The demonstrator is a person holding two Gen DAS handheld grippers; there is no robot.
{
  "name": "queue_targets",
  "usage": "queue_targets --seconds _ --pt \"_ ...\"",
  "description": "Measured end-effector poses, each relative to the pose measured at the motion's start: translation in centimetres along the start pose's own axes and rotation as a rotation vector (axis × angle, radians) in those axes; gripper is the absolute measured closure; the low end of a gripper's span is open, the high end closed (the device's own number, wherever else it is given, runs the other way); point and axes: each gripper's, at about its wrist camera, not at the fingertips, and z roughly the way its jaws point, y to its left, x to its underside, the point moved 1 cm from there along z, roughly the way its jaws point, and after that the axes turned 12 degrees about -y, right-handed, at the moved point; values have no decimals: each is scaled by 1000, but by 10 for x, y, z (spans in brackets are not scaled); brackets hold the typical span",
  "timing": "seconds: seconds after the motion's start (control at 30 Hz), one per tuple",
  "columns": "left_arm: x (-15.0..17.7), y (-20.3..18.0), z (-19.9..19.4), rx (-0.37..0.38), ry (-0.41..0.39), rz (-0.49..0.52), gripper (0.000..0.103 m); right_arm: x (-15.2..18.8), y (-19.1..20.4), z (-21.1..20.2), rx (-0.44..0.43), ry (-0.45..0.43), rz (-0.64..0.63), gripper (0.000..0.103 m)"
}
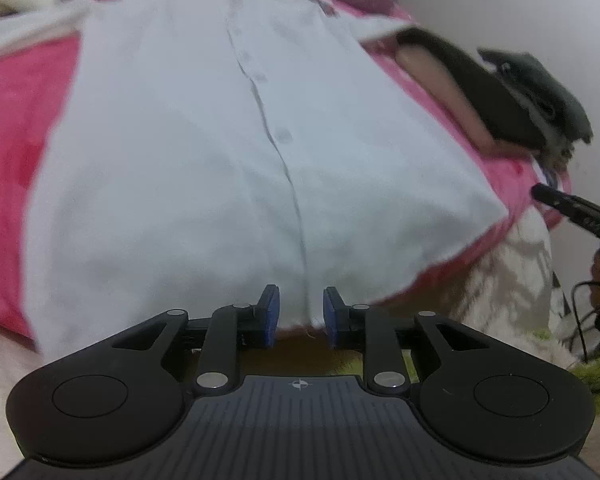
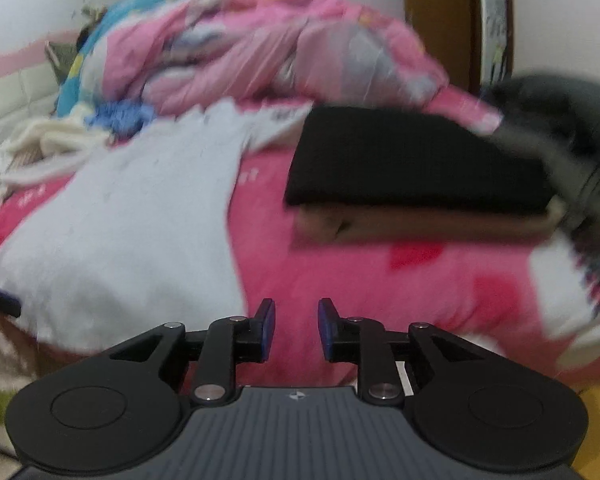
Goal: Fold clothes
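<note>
A white button-up shirt (image 1: pixel 204 152) lies flat on the pink bedspread (image 1: pixel 16 136), button placket running toward me. My left gripper (image 1: pixel 301 316) is open and empty at the shirt's near hem, by the placket. In the right wrist view the same shirt (image 2: pixel 140 216) lies at the left on the bedspread (image 2: pixel 380 280). My right gripper (image 2: pixel 296 328) is open and empty over bare bedspread, just right of the shirt's edge. Its dark tip shows in the left wrist view (image 1: pixel 572 208).
A folded black garment (image 2: pixel 412 160) rests on a folded tan one (image 2: pixel 420 228) at the right. A crumpled pink quilt (image 2: pixel 284 44) and a pile of blue and cream clothes (image 2: pixel 80 120) lie behind. A grey item (image 2: pixel 572 136) sits far right.
</note>
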Motion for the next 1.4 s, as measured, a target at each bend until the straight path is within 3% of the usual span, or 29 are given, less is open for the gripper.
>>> queue_targets --seconds 0.17,0.4,0.57,0.73,0.9,1.1,1.27,1.4 --pt "-29 5 -1 -9 -81 -20 77 -28 18 15 -115 -69 46 78" --pt "-77 0 4 1 -123 50 77 -52 74 58 -256 -39 -24 79" --pt "-134 7 13 -51 -174 155 76 -117 95 92 -319 -63 -34 79" --pt "-175 12 60 -115 -198 251 75 -183 131 169 -388 -2 -32 79" --pt "-190 15 126 -109 -159 248 75 -216 183 290 -365 102 -104 79" --pt "-182 22 165 -52 -140 206 75 -209 210 446 -297 235 -156 79" --pt "-168 16 175 -33 -149 265 75 -191 212 525 -217 276 -212 79" --pt "-159 16 180 -9 -145 266 75 -178 187 560 -167 330 -112 80"
